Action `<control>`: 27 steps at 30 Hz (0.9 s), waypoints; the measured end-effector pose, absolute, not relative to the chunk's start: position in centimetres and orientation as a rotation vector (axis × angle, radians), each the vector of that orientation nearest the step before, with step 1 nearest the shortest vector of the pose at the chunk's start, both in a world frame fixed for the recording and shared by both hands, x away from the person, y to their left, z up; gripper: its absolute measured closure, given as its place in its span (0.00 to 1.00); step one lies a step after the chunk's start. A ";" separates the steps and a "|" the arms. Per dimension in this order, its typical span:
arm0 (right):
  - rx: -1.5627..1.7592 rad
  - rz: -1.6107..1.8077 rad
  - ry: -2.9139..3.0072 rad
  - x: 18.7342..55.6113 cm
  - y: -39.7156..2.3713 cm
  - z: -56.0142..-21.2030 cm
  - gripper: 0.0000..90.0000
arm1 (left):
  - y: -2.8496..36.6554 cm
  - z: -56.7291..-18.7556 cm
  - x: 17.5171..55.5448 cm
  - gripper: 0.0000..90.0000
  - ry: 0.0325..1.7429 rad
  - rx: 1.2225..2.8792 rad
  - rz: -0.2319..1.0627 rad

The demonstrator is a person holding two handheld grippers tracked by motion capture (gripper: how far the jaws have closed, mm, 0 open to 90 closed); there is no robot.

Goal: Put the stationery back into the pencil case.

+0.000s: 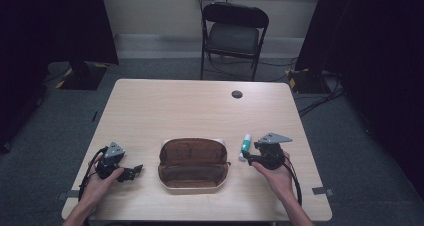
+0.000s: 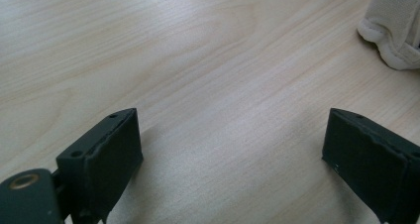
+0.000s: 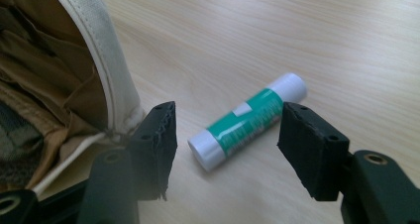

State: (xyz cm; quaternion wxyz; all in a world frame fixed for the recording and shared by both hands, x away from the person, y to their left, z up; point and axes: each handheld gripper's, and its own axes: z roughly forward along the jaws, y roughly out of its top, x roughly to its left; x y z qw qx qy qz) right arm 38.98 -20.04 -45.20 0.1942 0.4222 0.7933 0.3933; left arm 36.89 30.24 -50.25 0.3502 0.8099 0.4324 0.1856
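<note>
An open pouch (image 1: 193, 166), cream outside and brown inside, lies on the wooden table (image 1: 200, 111) near its front edge. A white glue stick (image 1: 245, 147) with a green label lies just right of the pouch. My right gripper (image 1: 248, 157) is at the stick. In the right gripper view the glue stick (image 3: 250, 126) rests on the wood between the jaws of the right gripper (image 3: 225, 135), with a gap on each side, beside the pouch's rim (image 3: 111, 70). My left gripper (image 1: 135, 169) stands left of the pouch. In its own view the left gripper (image 2: 230, 140) is open over bare wood, a cream pouch corner (image 2: 396, 30) ahead.
A black folding chair (image 1: 234, 36) stands beyond the table's far edge. A dark round cap (image 1: 237, 94) sits in the tabletop at the back right. Cables lie on the floor to the right (image 1: 320, 98). Bare wood stretches across the table's far half.
</note>
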 end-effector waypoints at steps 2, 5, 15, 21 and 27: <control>1.178 1.097 2.227 39.6 -19.4 -45.4 0.44 | 30.3 -50.2 36.9 0.07 1.116 2.102 0.485; 1.202 1.082 2.220 40.6 -19.1 -45.9 0.45 | 30.3 -50.2 37.0 0.07 1.116 2.103 0.488; 1.273 1.039 2.217 42.3 -19.0 -47.9 0.48 | 30.1 -50.4 37.4 0.01 1.116 2.114 0.481; 1.274 1.015 2.225 42.7 -19.2 -48.2 0.59 | 30.1 -50.3 37.4 0.01 1.115 2.114 0.481; 1.292 1.008 2.238 43.1 -19.7 -48.5 0.62 | 30.1 -50.4 37.4 0.01 1.115 2.114 0.481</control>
